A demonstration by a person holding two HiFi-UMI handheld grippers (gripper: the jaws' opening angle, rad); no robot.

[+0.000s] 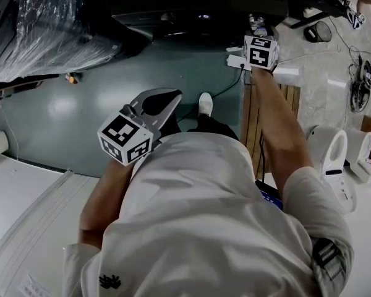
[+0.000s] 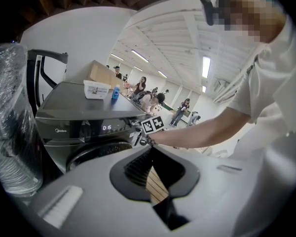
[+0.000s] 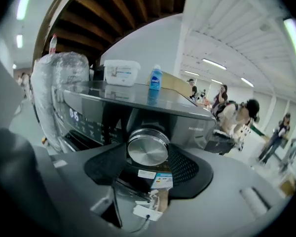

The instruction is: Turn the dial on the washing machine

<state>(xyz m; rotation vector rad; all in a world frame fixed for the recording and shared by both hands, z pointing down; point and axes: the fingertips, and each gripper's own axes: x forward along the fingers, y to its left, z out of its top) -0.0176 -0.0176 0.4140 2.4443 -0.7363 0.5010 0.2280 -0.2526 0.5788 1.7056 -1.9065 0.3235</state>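
While my right hand-held gripper (image 3: 148,156) straddles the dial (image 3: 148,150), the left one waits well back.

From the right gripper view, the dial on the washing machine (image 3: 138,107) sits dead ahead at twelve o'clock. Its round steel face is square to me and its turning axis runs straight along the jaws. They stand spread at nine and three o'clock of its rim, and I cannot tell whether the pads touch it. The left hand-held gripper (image 2: 153,154) is released and empty, well apart, with the machine's panel off at ten o'clock. I judge the right is the nearer one to close and roll about its own line.
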